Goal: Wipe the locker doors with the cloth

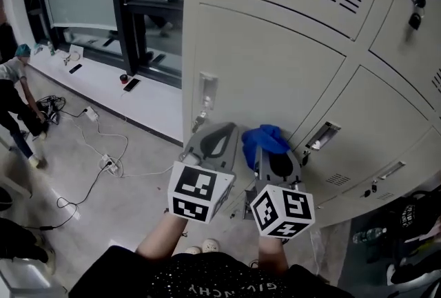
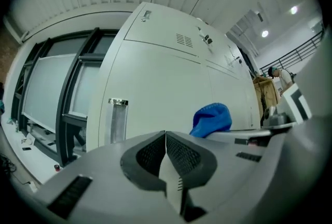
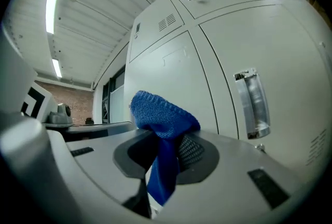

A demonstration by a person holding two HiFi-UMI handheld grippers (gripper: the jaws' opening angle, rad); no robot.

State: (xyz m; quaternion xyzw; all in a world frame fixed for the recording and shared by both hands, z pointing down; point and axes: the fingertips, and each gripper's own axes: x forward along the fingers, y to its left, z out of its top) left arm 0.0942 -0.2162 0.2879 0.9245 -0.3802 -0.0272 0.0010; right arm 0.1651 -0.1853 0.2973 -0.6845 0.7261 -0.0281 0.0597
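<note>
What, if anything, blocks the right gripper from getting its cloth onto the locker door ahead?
Probably nothing, so yes. The right gripper is shut on the blue cloth, which bulges past the jaws toward the locker door, with nothing between them. The left gripper, shut and empty, sits alongside.

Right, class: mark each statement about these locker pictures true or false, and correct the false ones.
1. The right gripper is shut on a blue cloth. True.
2. The left gripper holds a sponge. False: its fingers are together, with nothing between them.
3. The locker doors in view are closed. True.
4. The floor is bare. False: cables and a power strip lie on it.
</note>
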